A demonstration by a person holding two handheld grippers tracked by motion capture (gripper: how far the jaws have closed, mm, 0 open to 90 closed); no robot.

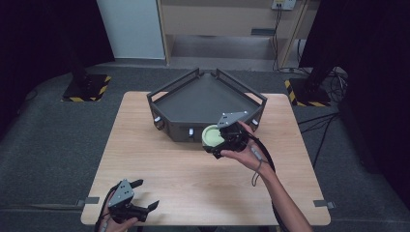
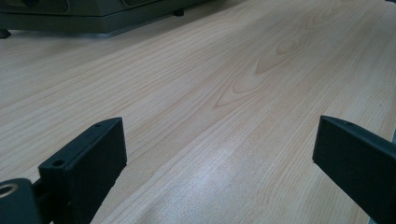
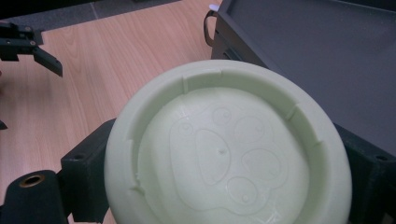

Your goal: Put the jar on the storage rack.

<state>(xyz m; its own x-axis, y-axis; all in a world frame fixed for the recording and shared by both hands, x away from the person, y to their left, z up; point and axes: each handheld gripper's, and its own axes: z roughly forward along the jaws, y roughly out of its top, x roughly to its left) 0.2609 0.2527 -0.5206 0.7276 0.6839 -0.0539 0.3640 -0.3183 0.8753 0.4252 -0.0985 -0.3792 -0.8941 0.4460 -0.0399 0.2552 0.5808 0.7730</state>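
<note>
A pale green round dish (image 1: 212, 136) with a paw-print relief is held bottom side up just in front of the dark grey tray's (image 1: 203, 99) near wall. My right gripper (image 1: 215, 142) is shut on the dish (image 3: 229, 154), one jaw on each side of its rim. The tray (image 3: 317, 56) lies just beyond and to the right of it. My left gripper (image 1: 148, 194) rests at the table's near left corner, jaws wide apart and nothing between them. In its own view the left gripper (image 2: 219, 135) looks along bare wood. The left gripper (image 3: 32, 46) also appears far off.
The wooden table (image 1: 193, 179) carries the angular tray at its back centre; its base (image 2: 84, 18) shows far ahead of the left gripper. Black stands with striped feet (image 1: 87, 87) (image 1: 309, 92) sit on the floor behind both rear corners. Cables trail at the right.
</note>
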